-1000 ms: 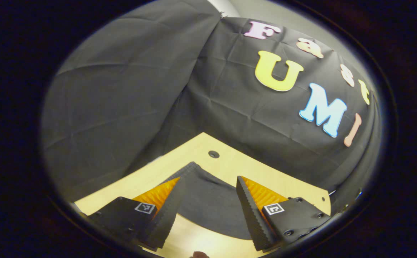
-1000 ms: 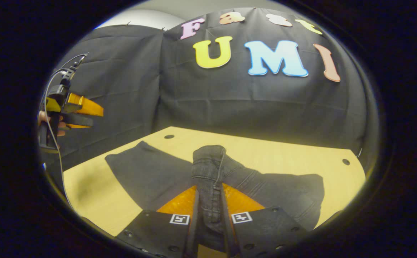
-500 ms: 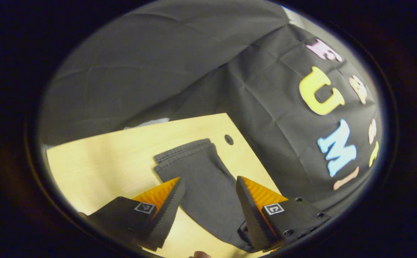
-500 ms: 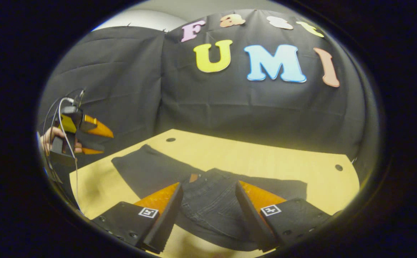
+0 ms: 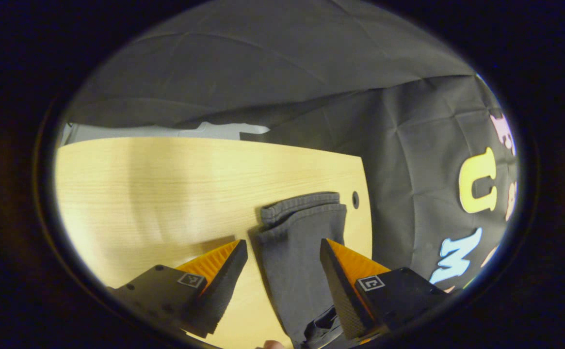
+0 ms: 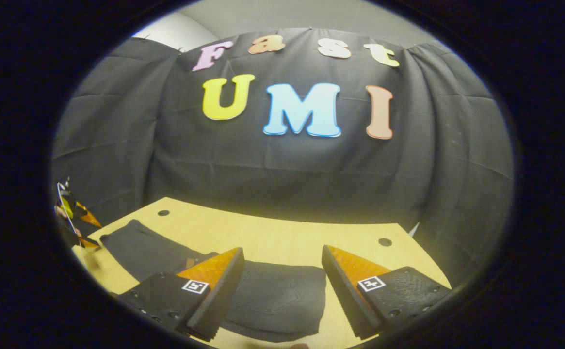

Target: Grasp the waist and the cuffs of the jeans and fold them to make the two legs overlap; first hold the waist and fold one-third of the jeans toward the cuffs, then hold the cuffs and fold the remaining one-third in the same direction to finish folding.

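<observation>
We see both hand-held grippers open: left hand-held gripper (image 5: 283, 247) over the cuffs (image 5: 301, 206). The right hand-held gripper (image 6: 282, 257) hovers over the jeans (image 6: 277, 295), apparently folded, on the desk (image 6: 263, 235); the left one sits at nine o'clock.

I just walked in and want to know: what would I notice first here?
Dark jeans lie on a pale wooden table, the waist end already folded over. The left gripper is open above the cuffs near the table's edge; the right gripper is open over the folded part.

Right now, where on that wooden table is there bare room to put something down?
In the left gripper view, the table lies bare beside the cuffs. In the right gripper view, a bare strip runs behind the folded jeans. It is crowded near the front, where both tongs, left and right, hang open.
</observation>
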{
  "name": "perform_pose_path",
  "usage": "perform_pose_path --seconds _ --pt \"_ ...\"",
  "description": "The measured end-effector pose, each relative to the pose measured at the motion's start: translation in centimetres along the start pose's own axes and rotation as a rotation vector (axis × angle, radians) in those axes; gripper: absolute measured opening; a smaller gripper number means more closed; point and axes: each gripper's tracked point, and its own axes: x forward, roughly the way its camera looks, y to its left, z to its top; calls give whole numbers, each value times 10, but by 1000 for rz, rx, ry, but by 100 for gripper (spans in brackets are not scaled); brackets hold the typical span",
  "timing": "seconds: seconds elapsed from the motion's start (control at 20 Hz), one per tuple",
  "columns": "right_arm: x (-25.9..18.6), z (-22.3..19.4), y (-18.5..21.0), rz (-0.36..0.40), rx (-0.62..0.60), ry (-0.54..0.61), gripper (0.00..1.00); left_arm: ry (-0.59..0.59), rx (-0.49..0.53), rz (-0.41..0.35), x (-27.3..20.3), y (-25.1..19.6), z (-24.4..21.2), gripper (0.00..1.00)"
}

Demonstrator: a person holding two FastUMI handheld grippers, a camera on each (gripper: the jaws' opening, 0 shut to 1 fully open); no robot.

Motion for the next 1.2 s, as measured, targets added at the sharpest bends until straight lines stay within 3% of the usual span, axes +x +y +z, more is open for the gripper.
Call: perform_pose_path --seconds 0.7,0.75,0.9,1.05,1.1,1.15,1.2 --pt "3 3 -40 -138 68 58 95 -7 59 -74 54 -62 -4 93" --pt "3 4 -40 -142 70 60 95 -7 67 -77 58 -63 -7 83" --pt "4 0 -43 -149 71 75 95 -8 132 -89 72 -68 -15 66" --pt "2 -4 -40 -145 65 89 94 -15 173 -162 81 -80 -21 36" --pt "0 -5 -41 -144 61 91 94 -45 163 -167 87 -79 -16 40" --pt "0 -5 -41 -144 57 92 95 -30 143 -204 88 -82 -21 26" --pt "-1 -5 -42 -146 55 93 95 -35 126 -215 88 -79 -22 19"
